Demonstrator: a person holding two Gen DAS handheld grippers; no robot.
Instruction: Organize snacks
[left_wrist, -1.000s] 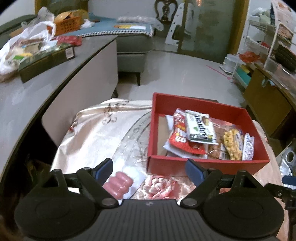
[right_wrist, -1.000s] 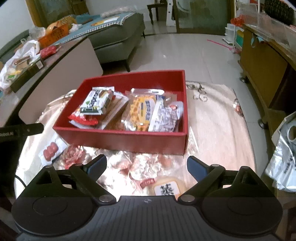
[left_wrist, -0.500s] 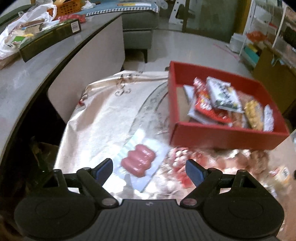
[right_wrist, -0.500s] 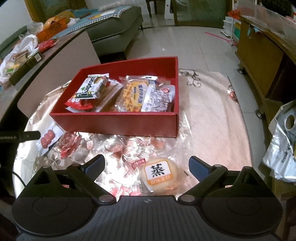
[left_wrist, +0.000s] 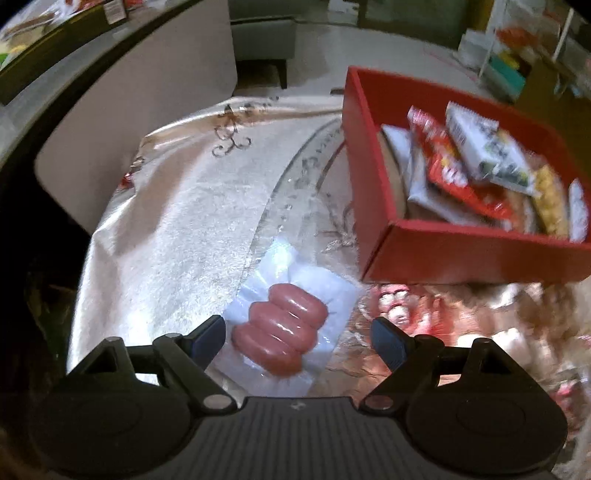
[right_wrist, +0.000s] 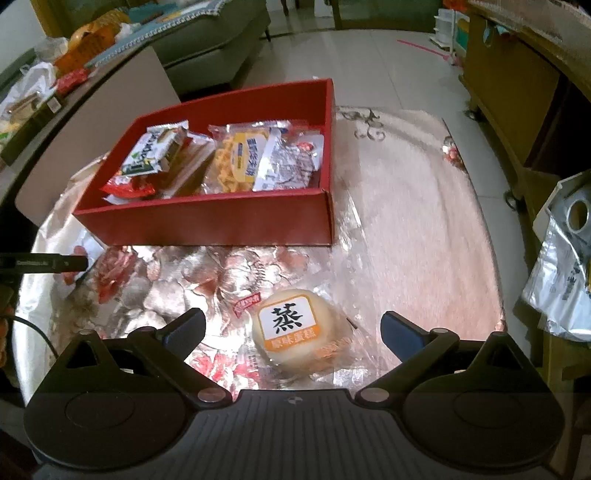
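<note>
A clear pack of pink sausages (left_wrist: 282, 330) lies on the tablecloth between the fingers of my open left gripper (left_wrist: 297, 338). A red box (left_wrist: 373, 177) with several snack packets stands to its right; in the right wrist view the red box (right_wrist: 221, 221) is ahead. A round wrapped steamed cake (right_wrist: 299, 330) lies between the fingers of my open right gripper (right_wrist: 293, 330), in front of the box. The left gripper's tip (right_wrist: 55, 263) shows at the left edge of the right wrist view.
The table has a shiny floral cloth (right_wrist: 406, 221). A grey counter (left_wrist: 55, 74) with bags runs along the left. A sofa (right_wrist: 207, 40) stands behind, a wooden cabinet (right_wrist: 517, 92) and a silver bag (right_wrist: 561, 280) at the right.
Both grippers have pulled back and swung. The sausage pack now sits between the left fingers and the steamed cake between the right fingers. Both stay open.
</note>
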